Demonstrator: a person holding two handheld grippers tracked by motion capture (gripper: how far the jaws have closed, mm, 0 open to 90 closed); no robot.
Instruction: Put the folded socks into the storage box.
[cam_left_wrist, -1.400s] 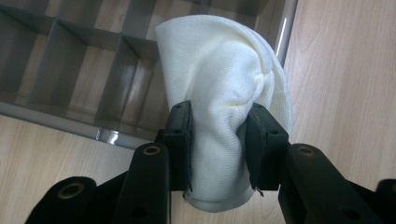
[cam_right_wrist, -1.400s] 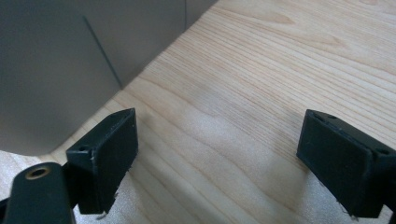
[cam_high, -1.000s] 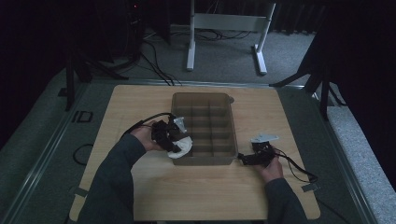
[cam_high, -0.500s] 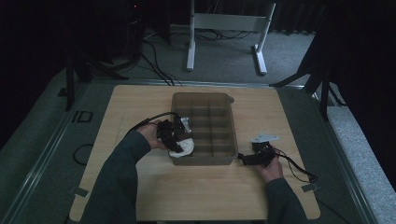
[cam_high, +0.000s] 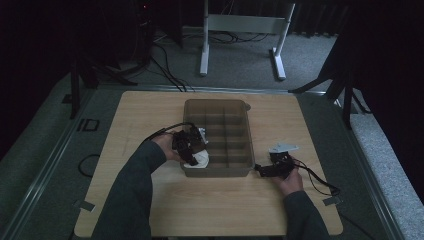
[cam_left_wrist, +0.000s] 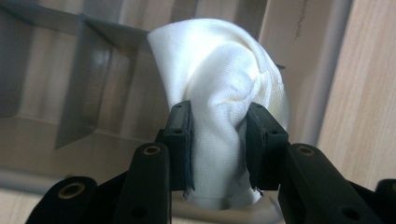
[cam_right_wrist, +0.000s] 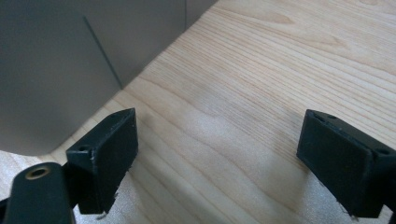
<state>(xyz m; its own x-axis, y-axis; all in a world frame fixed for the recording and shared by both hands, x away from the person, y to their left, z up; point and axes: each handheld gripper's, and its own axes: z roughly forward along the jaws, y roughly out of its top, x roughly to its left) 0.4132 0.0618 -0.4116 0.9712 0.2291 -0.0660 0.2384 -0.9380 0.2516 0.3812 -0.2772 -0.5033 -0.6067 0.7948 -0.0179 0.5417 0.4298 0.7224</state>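
A white cloth (cam_left_wrist: 219, 112) is pinched between the two black jaws of my left gripper (cam_left_wrist: 218, 140), bunched and bulging above the pads. In the high view the left gripper (cam_high: 192, 150) holds the cloth (cam_high: 200, 159) over the near left corner of a grey compartment tray (cam_high: 217, 172). The tray's dividers (cam_left_wrist: 88, 70) run behind the cloth. My right gripper (cam_high: 262, 170) rests on the wooden table (cam_high: 210, 205) just right of the tray's near right corner. Its jaws (cam_right_wrist: 219, 158) stand wide apart, with bare wood between them and the tray wall (cam_right_wrist: 56, 70) to the left.
The tray has several compartments and sits mid-table. A cable (cam_high: 315, 177) trails from the right gripper toward the table's right edge. Beyond the table's far edge stands a white metal frame (cam_high: 245, 30) with cables on the floor.
My left gripper has moved a little right and down with the cloth, closer over the tray's near left corner. The right gripper has stayed still.
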